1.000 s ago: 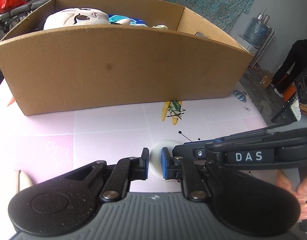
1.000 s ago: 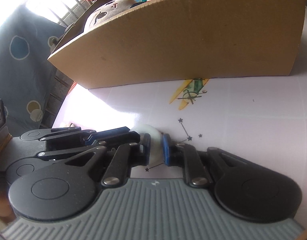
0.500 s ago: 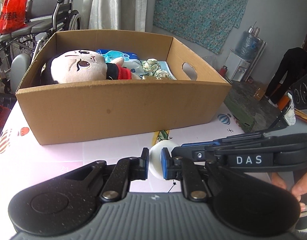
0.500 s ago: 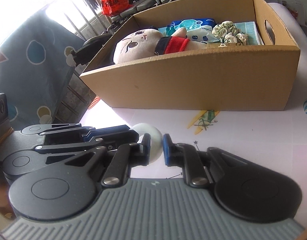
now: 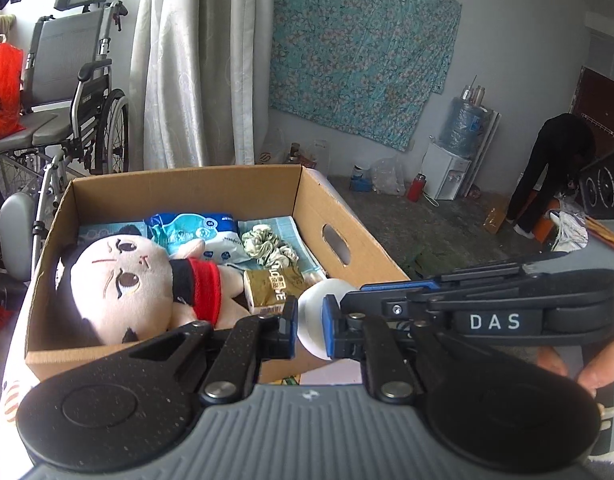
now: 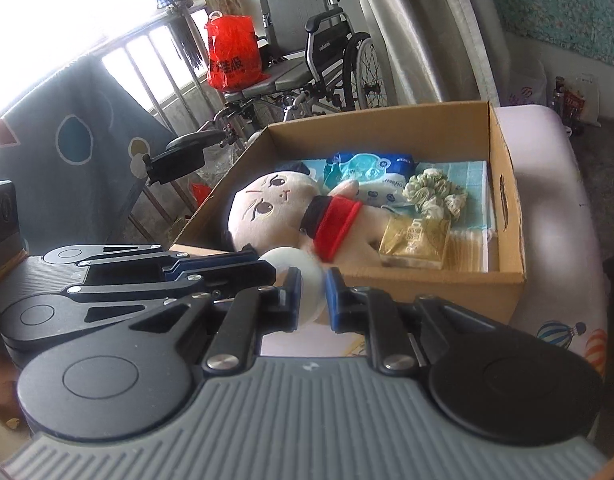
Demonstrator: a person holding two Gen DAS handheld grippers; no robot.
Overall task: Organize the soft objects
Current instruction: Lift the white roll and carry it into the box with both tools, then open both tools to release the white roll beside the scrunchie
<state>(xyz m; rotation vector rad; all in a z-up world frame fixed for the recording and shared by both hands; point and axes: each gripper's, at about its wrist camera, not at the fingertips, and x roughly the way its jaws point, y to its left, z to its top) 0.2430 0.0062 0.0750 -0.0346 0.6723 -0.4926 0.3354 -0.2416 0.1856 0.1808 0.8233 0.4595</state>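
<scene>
A soft white ball [image 5: 311, 322] is pinched between both grippers and held in the air in front of the cardboard box [image 5: 363, 252]. My left gripper [image 5: 309, 327] is shut on it; in the right wrist view my right gripper [image 6: 311, 297] is shut on the same ball [image 6: 303, 276]. The box [image 6: 507, 216] holds a plush doll [image 5: 127, 288] with a red collar, a blue wipes pack [image 5: 195, 234], a green scrunchie [image 5: 267, 246] and a gold tissue pack [image 5: 271, 290]. The doll [image 6: 283, 208] shows in the right wrist view too.
The box stands on a pink patterned table [image 6: 547, 184]. A wheelchair [image 5: 67, 120] and a red bag [image 6: 231, 56] are behind it. A person in black [image 5: 547, 176] bends at the far right near a water dispenser [image 5: 455, 152].
Both grippers have lifted the white ball off the table and risen, so the views now look down into the box from above its near wall.
</scene>
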